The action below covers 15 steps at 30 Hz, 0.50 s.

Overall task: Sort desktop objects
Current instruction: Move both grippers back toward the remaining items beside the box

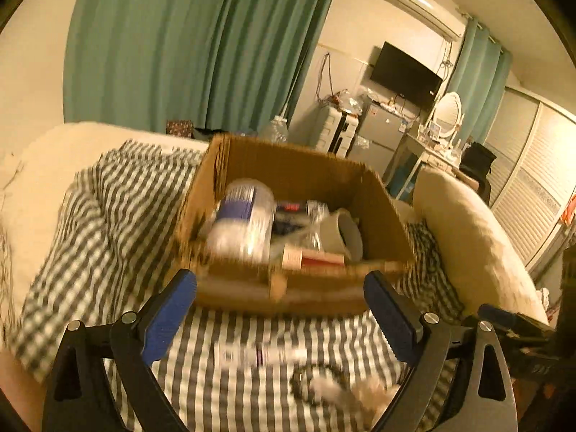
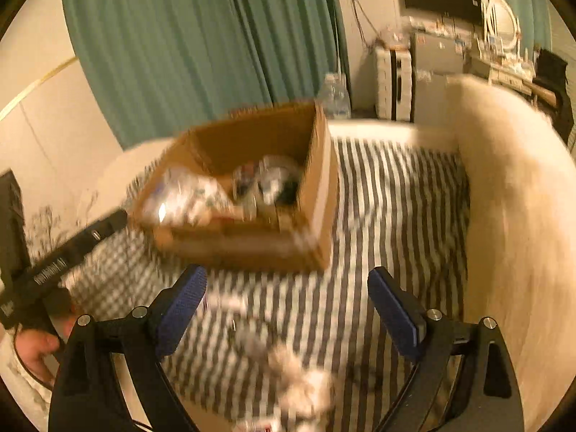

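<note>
Striped bedding is serving as the work surface w/ teal curtains behind; left gripper is hanging wide open & empty above a white tube, prob. lining up to grab it, w/ the cardboard box just beyond already holding a bottle & mug. Right gripper is also spread open, empty, over blurry crumpled white stuff. Right view is showing the left tool's handle & hand; only left view is making box contents readable.
</note>
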### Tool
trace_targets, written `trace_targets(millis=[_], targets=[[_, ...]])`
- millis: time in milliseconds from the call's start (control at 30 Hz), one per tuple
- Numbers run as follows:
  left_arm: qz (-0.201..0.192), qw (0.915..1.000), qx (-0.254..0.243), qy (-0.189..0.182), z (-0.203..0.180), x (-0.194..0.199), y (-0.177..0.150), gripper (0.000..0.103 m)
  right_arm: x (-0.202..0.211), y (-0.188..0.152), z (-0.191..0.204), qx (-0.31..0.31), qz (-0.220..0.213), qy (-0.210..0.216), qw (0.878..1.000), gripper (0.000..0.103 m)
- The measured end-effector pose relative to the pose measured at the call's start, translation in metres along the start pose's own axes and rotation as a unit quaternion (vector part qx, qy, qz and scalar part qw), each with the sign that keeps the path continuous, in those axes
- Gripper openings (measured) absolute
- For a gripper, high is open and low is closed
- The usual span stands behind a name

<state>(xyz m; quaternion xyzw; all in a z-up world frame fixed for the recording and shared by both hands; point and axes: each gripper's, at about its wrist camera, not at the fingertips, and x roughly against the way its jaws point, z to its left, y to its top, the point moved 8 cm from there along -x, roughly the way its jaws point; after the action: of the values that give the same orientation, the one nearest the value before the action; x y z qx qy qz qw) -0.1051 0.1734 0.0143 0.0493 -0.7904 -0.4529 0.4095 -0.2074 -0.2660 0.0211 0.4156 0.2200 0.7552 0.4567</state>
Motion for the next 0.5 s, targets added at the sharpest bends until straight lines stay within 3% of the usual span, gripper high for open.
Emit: trace_targets(millis=[133,267,500], targets=[[0.009,0.9995,-0.019,0.025,0.002,-0.001,-0.034,0.099,-0.012,-0.041,0.0,-0.001,0.037,-0.005,0.999,0.092],[0.045,0.9953,-0.074,0.044,0.007,-0.027,-0.07,0.099,-0.035,-0.074,0.008,0.004,0.089,0.001,0.996,0.092],[0.096,0.9852,-0.125,0.068,0.019,-0.072,-0.103,0.099,-0.074,-0.104,0.005,0.054,0.14,-0.05,0.987,0.091]])
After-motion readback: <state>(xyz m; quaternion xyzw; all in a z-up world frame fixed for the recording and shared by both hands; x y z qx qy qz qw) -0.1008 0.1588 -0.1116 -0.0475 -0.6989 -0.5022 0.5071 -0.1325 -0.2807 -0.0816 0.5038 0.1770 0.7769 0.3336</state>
